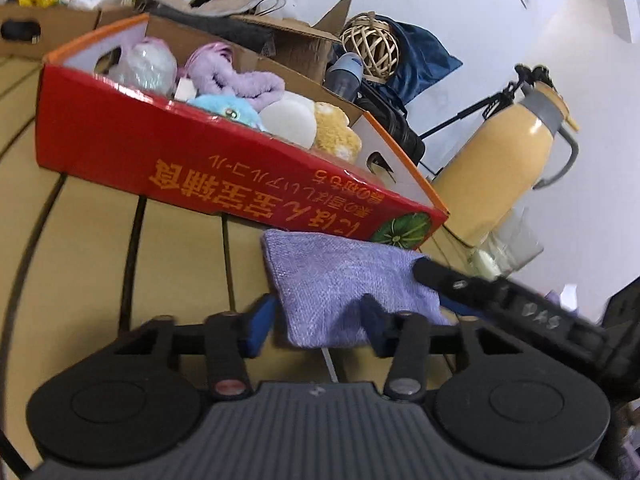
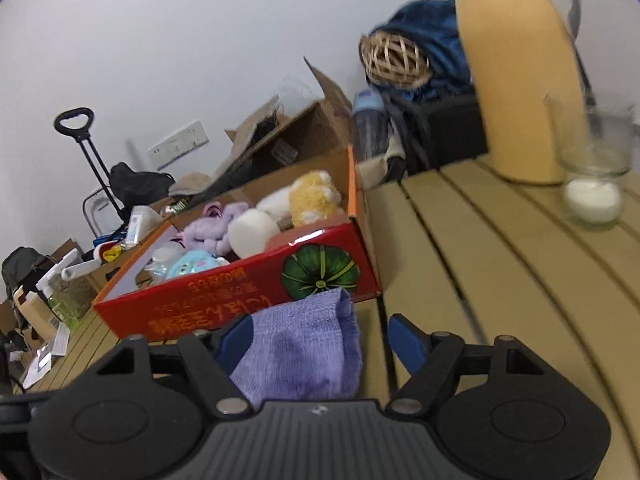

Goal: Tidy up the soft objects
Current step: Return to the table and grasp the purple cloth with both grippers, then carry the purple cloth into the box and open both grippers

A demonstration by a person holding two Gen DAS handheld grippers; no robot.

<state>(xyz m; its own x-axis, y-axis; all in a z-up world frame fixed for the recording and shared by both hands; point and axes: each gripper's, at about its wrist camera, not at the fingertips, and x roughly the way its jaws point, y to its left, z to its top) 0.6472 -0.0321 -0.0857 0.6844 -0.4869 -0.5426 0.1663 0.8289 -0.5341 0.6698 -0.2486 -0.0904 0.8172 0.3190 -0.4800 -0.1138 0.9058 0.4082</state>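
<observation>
Here, purple cloth (image 1: 344, 280) lay on the slatted worktop (image 1: 80, 232), just near of the red box (image 1: 224, 168) of plush toys (image 1: 236, 80); left tongs (image 1: 316, 320) part-open astride its near edge, grip unclear; right tongs (image 2: 320, 344) wide, cloth between, unpinched.
</observation>
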